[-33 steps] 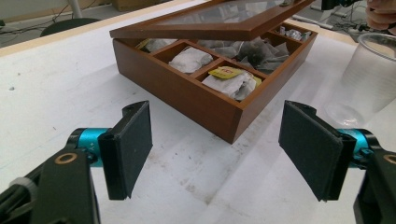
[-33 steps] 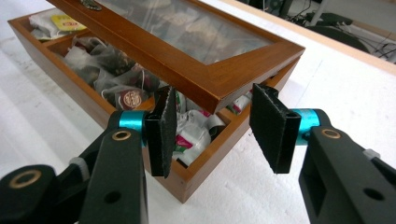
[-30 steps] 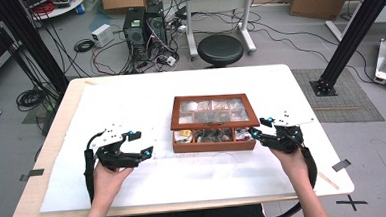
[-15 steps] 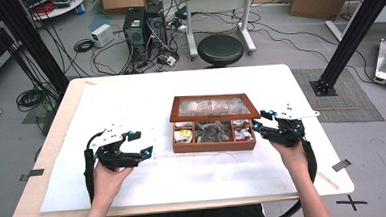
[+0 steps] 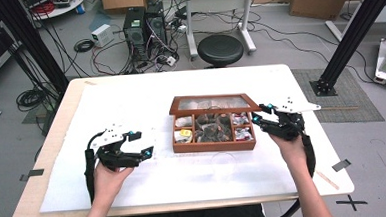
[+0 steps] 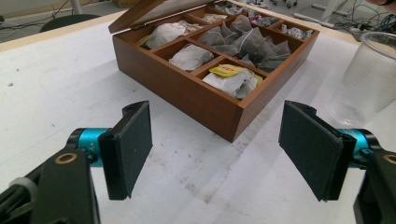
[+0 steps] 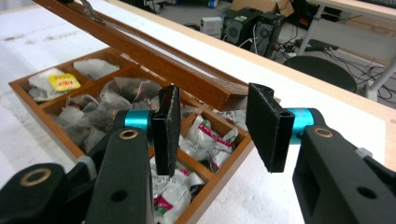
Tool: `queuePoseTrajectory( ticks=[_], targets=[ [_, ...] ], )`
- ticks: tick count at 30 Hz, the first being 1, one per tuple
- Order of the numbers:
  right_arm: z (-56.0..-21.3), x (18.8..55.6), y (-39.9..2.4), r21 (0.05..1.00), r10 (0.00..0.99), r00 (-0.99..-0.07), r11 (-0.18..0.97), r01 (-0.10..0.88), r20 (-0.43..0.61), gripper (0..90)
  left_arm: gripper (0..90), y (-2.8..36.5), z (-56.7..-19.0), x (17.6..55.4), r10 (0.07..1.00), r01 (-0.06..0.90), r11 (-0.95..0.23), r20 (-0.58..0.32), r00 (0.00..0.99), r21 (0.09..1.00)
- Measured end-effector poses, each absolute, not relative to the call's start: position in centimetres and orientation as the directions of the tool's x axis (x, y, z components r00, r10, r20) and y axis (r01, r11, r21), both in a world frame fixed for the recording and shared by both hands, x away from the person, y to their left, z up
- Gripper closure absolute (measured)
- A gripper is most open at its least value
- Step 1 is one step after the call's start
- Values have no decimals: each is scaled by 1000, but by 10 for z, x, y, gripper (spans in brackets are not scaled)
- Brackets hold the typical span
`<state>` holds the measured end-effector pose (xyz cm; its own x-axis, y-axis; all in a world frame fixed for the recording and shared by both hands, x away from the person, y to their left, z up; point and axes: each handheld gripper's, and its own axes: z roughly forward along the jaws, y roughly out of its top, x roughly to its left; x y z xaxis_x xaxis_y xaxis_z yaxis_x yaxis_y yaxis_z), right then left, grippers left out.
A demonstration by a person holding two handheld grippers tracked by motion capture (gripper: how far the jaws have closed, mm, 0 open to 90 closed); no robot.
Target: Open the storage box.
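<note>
The wooden tea box (image 5: 213, 125) sat near the middle of the white-covered table (image 5: 130, 101), a little toward its right side, with its glass-paned lid (image 5: 213, 103) raised and leaning back over the rear compartments. Inside, dark pyramid tea bags (image 6: 247, 42) filled the central compartment, a sachet with a yellow tag (image 6: 227, 71) lay in a front corner one, and white packets printed in pink and green (image 7: 208, 140) filled the compartments at the box's right end. The right gripper (image 5: 261, 119) hovered just beside that right end, its fingers (image 7: 168, 128) pointed at the lid's corner and the pink-and-green packets; the fingers had just been closing, yet a gap stood between them, with the lid's corner showing in the gap farther off and nothing pressed by the pads. The left gripper (image 5: 140, 144) rested well apart from the box, on the left part of the table, with its fingers (image 6: 130, 147) spread wide and only bare tabletop between them. A clear plastic cup (image 6: 366, 77) stood just in front of the box, near the person's side of the table. Beyond the far edge of the table stood a black round stool (image 5: 220, 49) on the floor, and computer towers (image 5: 144, 23) among tangled cables.
</note>
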<state>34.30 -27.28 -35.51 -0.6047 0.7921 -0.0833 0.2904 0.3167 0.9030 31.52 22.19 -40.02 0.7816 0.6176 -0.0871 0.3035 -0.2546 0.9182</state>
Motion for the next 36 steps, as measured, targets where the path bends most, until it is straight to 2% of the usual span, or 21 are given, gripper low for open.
queuePoseTrajectory(
  ticks=[36],
  targets=[
    [-330,371,-270,935,828,-559,227,271,-39,585,257,220,-401,318,622,307,-255,-88,778,917]
  ],
)
